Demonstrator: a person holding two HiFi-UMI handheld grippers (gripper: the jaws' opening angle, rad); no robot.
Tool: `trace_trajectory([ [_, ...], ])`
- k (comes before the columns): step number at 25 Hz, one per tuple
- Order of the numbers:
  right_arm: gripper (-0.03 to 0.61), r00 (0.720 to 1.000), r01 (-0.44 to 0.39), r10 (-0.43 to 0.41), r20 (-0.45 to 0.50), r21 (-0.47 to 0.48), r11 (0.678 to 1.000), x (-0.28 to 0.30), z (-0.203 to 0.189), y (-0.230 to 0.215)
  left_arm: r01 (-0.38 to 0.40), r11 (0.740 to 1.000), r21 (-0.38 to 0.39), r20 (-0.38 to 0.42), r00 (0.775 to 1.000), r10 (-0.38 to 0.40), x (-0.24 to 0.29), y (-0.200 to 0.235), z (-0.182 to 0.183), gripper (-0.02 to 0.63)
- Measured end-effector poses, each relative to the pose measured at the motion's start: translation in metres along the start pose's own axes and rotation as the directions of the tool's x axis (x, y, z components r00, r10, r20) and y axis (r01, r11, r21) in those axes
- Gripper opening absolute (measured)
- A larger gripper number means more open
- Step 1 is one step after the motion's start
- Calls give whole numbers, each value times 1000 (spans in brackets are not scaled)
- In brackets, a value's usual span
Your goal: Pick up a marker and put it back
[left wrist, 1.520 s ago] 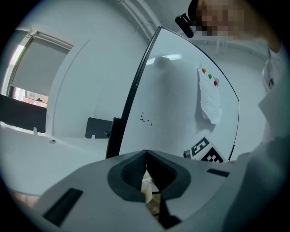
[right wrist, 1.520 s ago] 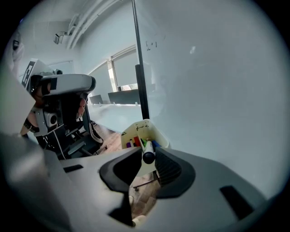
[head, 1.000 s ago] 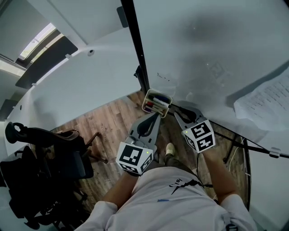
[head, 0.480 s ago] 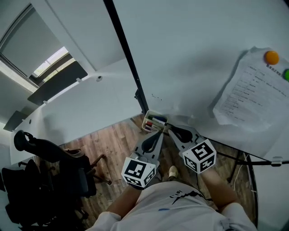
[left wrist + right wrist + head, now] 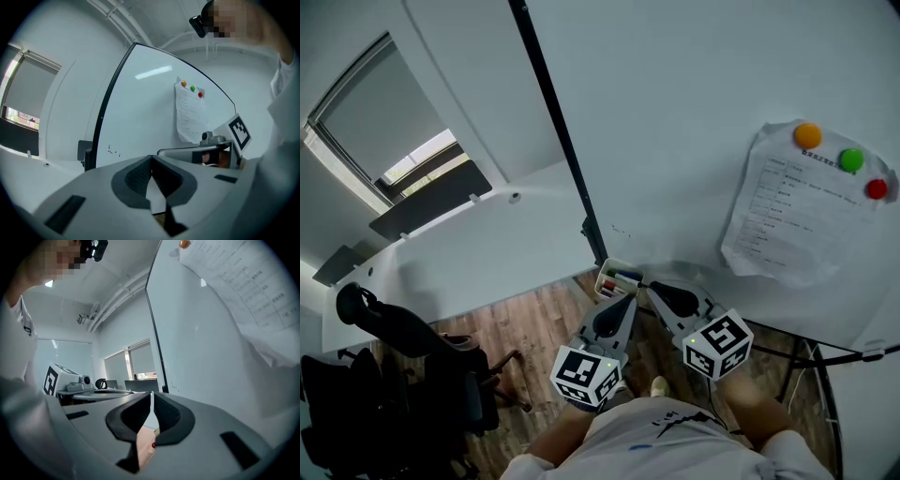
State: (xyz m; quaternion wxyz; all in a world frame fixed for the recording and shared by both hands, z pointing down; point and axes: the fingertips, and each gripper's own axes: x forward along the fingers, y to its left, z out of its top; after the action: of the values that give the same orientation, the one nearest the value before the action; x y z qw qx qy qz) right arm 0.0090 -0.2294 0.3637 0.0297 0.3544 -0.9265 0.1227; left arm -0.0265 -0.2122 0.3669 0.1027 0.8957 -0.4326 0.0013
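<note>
A small white marker holder [image 5: 616, 278] hangs at the bottom of the whiteboard [image 5: 694, 122], with several markers [image 5: 623, 277] in it, blue, red and dark. My left gripper [image 5: 629, 297] points up at the holder from just below it, jaws shut with nothing between them; in the left gripper view its jaws [image 5: 151, 160] meet at the tip. My right gripper [image 5: 649, 288] sits beside the holder's right edge, also shut and empty [image 5: 151, 398]. A small red tip [image 5: 153, 445] shows below the right jaws.
A printed sheet [image 5: 797, 211] is pinned to the whiteboard by orange [image 5: 807, 134], green [image 5: 851, 159] and red [image 5: 877, 188] magnets. The board's black frame [image 5: 558, 141] runs down to the holder. A dark office chair [image 5: 403, 375] stands on the wood floor at left. Stand legs [image 5: 811, 361] lie at right.
The head view has tilted upward, bringing the sheet and magnets into sight. Both grippers stay shut near the marker holder, which now looks smaller and farther off.
</note>
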Motion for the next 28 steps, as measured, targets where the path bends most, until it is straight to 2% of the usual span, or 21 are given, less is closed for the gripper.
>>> trace_trajectory([
  [5,15,998,-29,29,49,1,1000,-7,14,4,-2,1000,2,33,999,2,-3,-4,13,11],
  [28,14,999,-30,30,19,-26,999,3,8,2,-12,1000,18,24,1000,11,2,6,16,11],
])
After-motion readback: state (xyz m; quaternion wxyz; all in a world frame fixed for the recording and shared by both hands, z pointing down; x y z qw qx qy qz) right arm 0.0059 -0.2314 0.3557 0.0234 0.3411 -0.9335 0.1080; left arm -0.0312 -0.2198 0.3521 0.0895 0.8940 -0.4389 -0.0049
